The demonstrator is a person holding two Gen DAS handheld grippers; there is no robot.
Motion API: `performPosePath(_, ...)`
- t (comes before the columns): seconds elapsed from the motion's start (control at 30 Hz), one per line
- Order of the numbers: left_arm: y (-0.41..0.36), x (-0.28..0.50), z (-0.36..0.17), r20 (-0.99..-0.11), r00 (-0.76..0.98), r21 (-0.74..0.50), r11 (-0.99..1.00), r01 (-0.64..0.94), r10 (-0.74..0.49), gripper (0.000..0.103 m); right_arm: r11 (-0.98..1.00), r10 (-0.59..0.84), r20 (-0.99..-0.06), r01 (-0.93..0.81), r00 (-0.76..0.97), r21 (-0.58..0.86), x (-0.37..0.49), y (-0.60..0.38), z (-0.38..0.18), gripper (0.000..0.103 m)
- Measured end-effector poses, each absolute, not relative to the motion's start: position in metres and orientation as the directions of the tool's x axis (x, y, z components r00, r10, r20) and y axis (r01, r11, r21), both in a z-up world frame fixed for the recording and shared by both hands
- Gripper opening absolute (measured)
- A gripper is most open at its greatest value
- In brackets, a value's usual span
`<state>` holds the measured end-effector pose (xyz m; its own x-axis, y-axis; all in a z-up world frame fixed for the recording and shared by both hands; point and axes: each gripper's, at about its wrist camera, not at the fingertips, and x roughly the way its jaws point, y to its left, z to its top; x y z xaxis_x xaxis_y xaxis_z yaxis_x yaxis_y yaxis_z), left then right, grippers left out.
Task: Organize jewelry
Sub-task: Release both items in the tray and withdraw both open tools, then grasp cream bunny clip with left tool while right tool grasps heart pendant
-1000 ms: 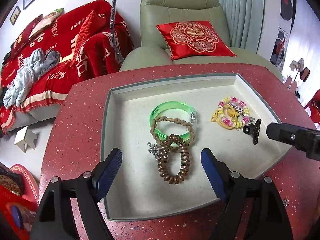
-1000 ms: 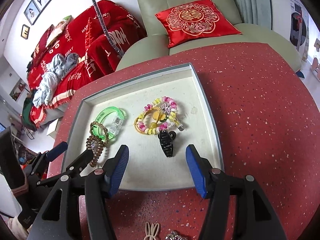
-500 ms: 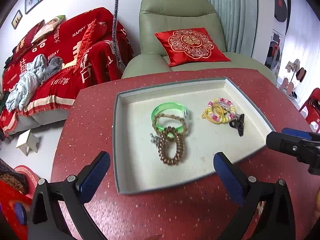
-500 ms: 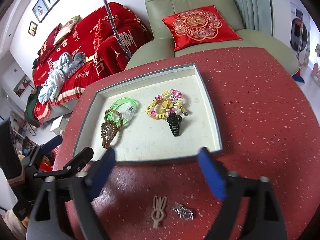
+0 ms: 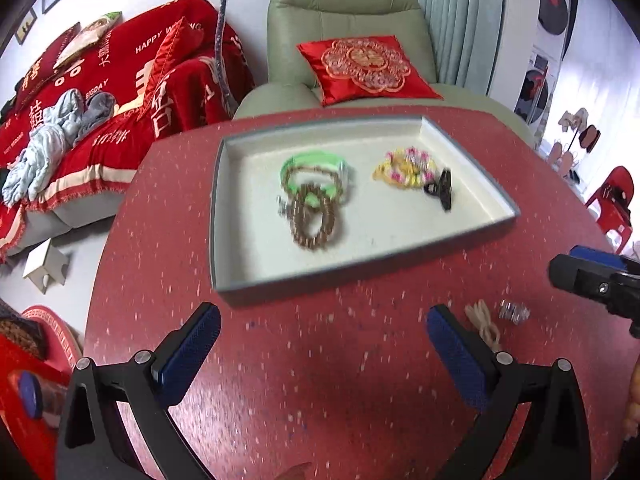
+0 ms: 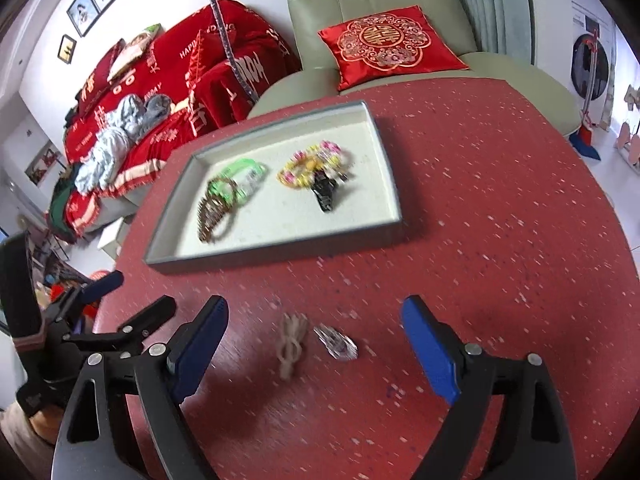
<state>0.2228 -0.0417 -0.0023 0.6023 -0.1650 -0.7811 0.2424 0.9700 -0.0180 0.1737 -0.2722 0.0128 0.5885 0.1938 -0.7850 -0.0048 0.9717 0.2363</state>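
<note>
A grey-rimmed tray (image 5: 320,280) (image 6: 280,250) on the red table holds a green bangle (image 5: 316,164) (image 6: 244,172), brown coil ties (image 5: 314,220) (image 6: 214,216), a beaded bracelet (image 5: 404,166) (image 6: 312,164) and a black claw clip (image 5: 440,190) (image 6: 325,192). A beige knotted hair tie (image 6: 292,344) (image 5: 484,322) and a clear crystal clip (image 6: 336,344) (image 5: 514,312) lie on the table in front of the tray. My right gripper (image 6: 314,344) is open, its jaws on either side of these two. My left gripper (image 5: 320,344) is open and empty over bare table.
The red speckled round table (image 6: 500,200) extends to the right of the tray. A green armchair with a red cushion (image 5: 364,64) stands behind the table. A red-covered sofa (image 5: 80,100) is at the left.
Both grippers have pulled back from the tray toward the table's near side. The black clip stays in the tray; the beige tie and crystal clip have come between the right jaws.
</note>
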Motion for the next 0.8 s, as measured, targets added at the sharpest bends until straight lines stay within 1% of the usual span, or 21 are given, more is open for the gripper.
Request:
performPosePath(0.1,-0.044,0.213,-0.012,-0.797,0.584,-0.005,0.968,0.25,-0.155,0.103,0.977,0.173,-0.797,0.001,0.578,0.213,0.165,-0.278,0.004,0.091)
performPosePath(0.27,-0.05,0.2,-0.02,-0.816,0.552,-0.015,0.961,0.277,-0.172,0.103,0.982,0.155,-0.816,0.005,0.557,0.19,0.156,-0.285,-0.011,0.091)
performPosePath(0.47,-0.062,0.19,-0.024,-0.823,0.543,0.002,0.953,0.302,-0.17,0.103,0.993,0.119,-0.825,-0.046,0.552,0.112,0.156,-0.28,-0.02,0.09)
performPosePath(0.57,-0.065,0.186,-0.027,-0.824,0.546,0.025,0.955,0.297,-0.148,0.103,0.993,0.116,-0.829,-0.075,0.547,0.089,0.159,-0.278,-0.024,0.09)
performPosePath(0.63,-0.067,0.186,-0.029,-0.827,0.542,0.019,0.955,0.295,-0.151,0.103,0.993,0.111,-0.831,-0.088,0.545,0.075,0.162,-0.277,-0.027,0.087)
performPosePath(0.8,-0.072,0.183,-0.033,-0.827,0.54,0.017,0.952,0.306,-0.158,0.103,0.991,0.114,-0.836,-0.12,0.537,0.059,0.166,-0.274,-0.034,0.071)
